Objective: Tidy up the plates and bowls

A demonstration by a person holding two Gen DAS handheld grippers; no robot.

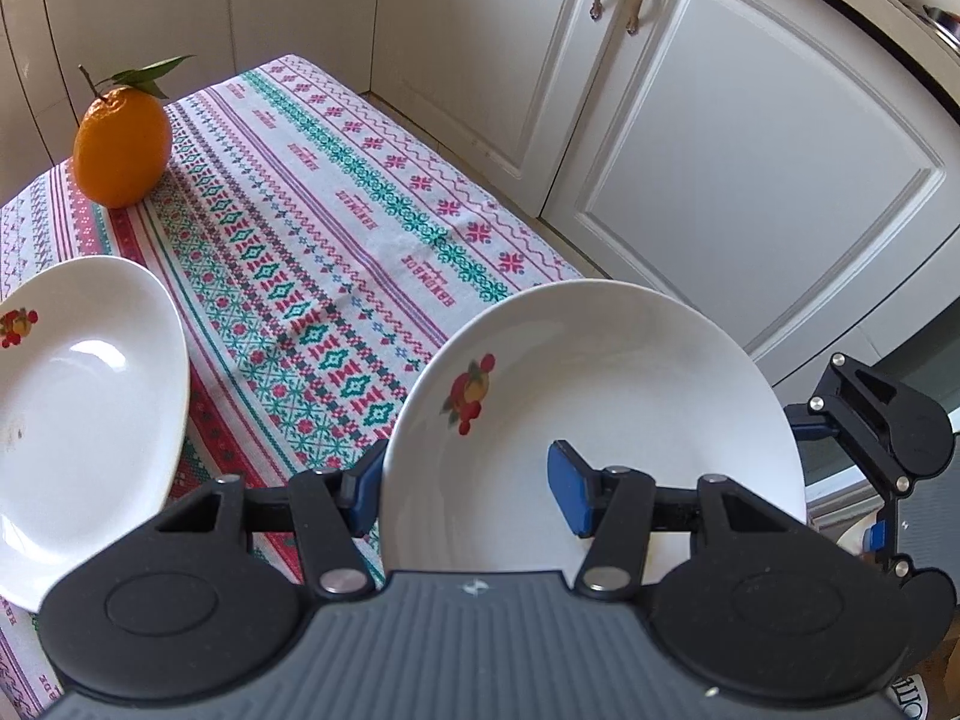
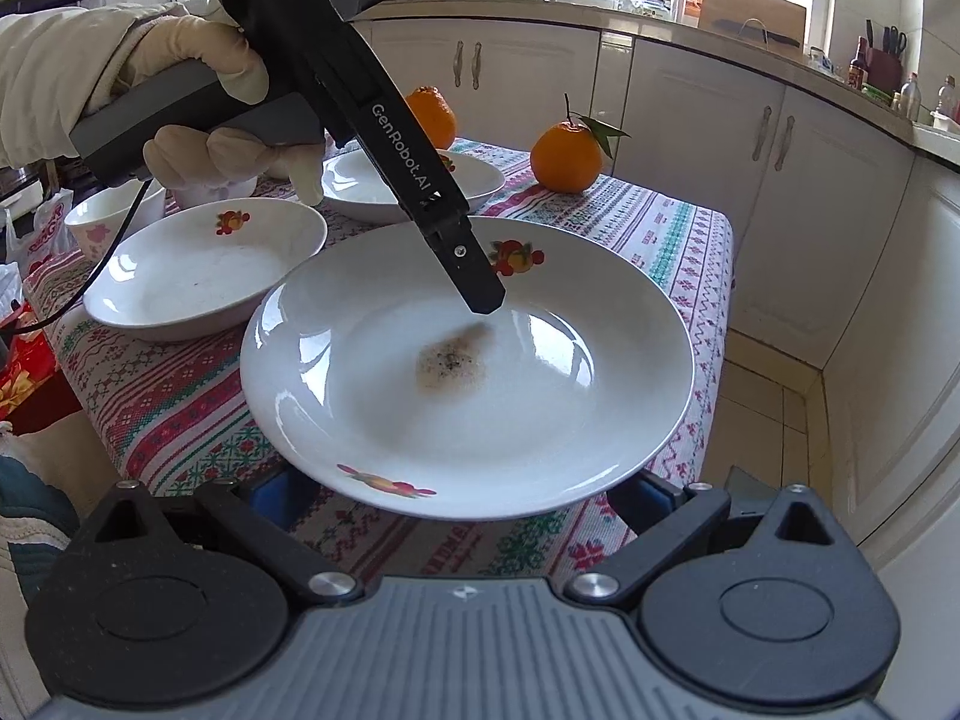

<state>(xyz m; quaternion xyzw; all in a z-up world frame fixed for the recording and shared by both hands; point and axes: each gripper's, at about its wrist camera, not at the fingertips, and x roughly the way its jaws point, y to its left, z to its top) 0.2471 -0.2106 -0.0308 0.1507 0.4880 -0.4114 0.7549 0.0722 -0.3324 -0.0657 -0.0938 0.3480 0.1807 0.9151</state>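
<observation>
Two claws meet at one fruit-patterned plate (image 2: 468, 360) above the desk's (image 2: 660, 228) near corner: the left claw (image 1: 474, 489), steeply tilted, clamps its rim. The right claw's (image 2: 462, 498) blue pads flank the near rim; grip unclear. White cabinets (image 1: 750, 180) stand behind.

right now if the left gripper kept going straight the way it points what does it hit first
Probably the tablecloth, just past the plate that the left gripper grips by its rim. The orange lies off to the side. Depth is unclear.

Black tongs (image 1: 471, 495) w/ blue pads (image 1: 570, 495), silver screws; cream glove (image 2: 198, 48)
</observation>
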